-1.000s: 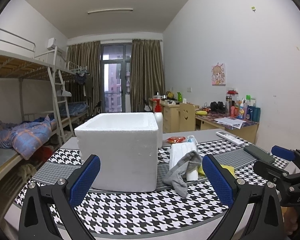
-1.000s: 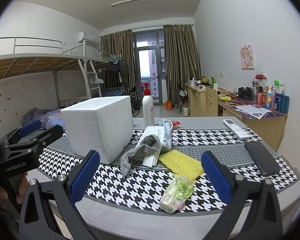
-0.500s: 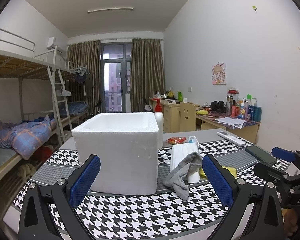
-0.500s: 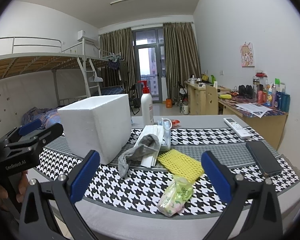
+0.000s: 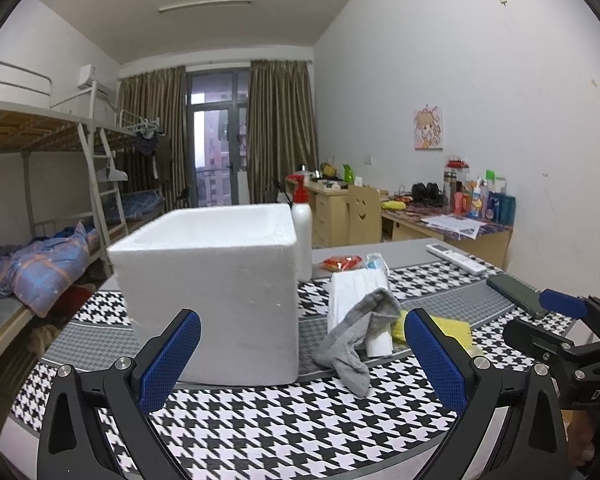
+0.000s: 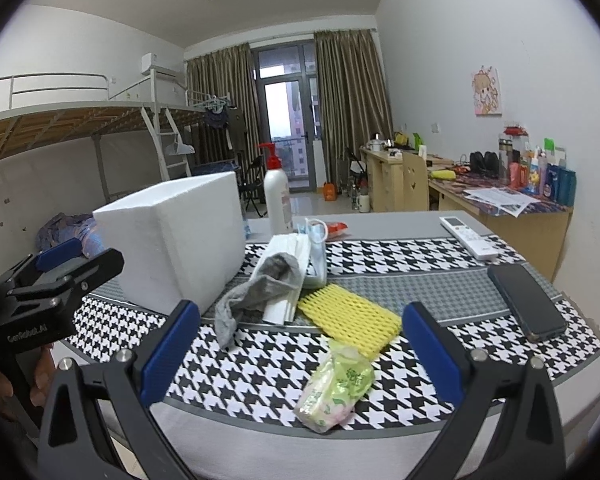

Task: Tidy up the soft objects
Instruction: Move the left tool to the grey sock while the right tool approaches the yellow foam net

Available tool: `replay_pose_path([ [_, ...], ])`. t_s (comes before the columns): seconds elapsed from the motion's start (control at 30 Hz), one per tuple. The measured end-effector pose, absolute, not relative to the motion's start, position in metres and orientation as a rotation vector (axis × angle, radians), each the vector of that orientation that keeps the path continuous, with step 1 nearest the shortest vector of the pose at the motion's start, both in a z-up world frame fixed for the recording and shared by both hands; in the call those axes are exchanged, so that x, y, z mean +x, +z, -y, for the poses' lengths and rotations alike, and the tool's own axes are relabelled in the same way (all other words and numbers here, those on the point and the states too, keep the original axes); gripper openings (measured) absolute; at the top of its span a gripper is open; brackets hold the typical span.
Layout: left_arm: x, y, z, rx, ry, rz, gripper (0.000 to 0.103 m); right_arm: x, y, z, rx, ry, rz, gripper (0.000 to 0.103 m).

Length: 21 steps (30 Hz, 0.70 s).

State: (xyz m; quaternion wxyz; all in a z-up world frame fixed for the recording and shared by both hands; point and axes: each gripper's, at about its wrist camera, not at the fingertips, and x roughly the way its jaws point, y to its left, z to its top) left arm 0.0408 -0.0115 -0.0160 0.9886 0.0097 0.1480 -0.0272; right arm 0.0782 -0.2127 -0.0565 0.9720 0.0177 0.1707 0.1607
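**Limp sock, light packets, open foam box**

The grey sock [image 6: 256, 296] droops off a stack of white face masks [image 6: 290, 270] on the table [image 6: 380, 252], just beside the foam box [image 5: 216, 292]. It looks light and floppy; pinching its bunched upper fold seems safest. The yellow foam net [image 6: 350, 316] and tissue packet [image 6: 334, 388] should squash easily. Left gripper [image 5: 302, 358] and right gripper [image 6: 300, 354] hover, fingers wide and empty.
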Motion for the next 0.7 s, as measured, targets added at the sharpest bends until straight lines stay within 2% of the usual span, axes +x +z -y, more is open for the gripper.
replay_pose_path([
  [0.7, 0.081, -0.035, 0.030, 0.023, -0.098, -0.403, 0.102, 0.114, -0.063, 0.226, 0.022, 0.304, -0.414, 0.102],
])
